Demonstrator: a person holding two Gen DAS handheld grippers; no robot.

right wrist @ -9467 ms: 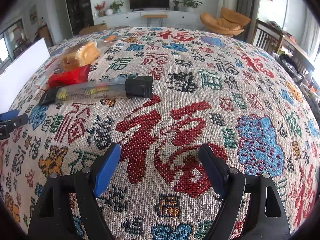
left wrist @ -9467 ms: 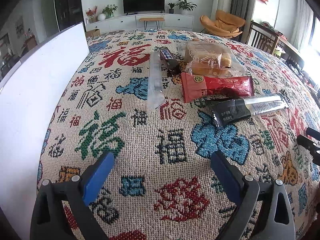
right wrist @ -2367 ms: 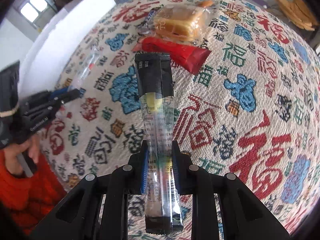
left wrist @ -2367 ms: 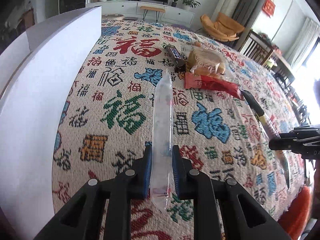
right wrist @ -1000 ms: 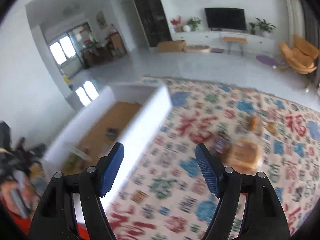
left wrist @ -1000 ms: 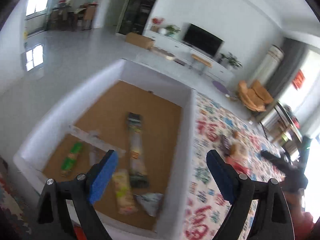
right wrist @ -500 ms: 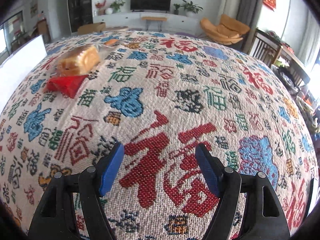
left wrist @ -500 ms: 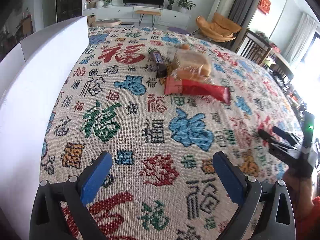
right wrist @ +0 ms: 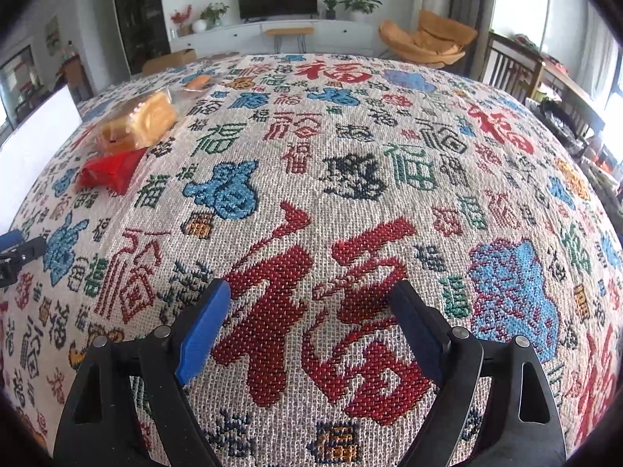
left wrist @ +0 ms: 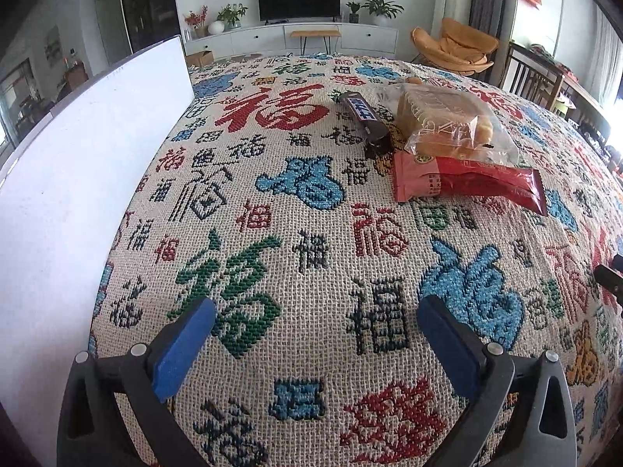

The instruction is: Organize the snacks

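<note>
Three snacks lie together on the patterned tablecloth (left wrist: 311, 257): a bagged bread loaf (left wrist: 447, 120), a red packet (left wrist: 463, 183) in front of it, and a dark chocolate bar (left wrist: 366, 120) to their left. My left gripper (left wrist: 315, 327) hovers over bare cloth well short of them, its jaws still opening with nothing between them. In the right wrist view the bread loaf (right wrist: 140, 120) and red packet (right wrist: 111, 171) sit far off at the upper left. My right gripper (right wrist: 311, 315) is over a large red character, jaws opening and empty.
The white wall of a box (left wrist: 78, 179) runs along the left side of the table, also visible as a white box edge (right wrist: 35, 132) in the right wrist view. The other gripper's tip (right wrist: 15, 249) shows at the left edge. Chairs stand beyond the table's far right.
Both grippers swung down from above the box to the tablecloth, empty. The clear stick and the black stick they held earlier now lie in the box. Both jaws have widened.
</note>
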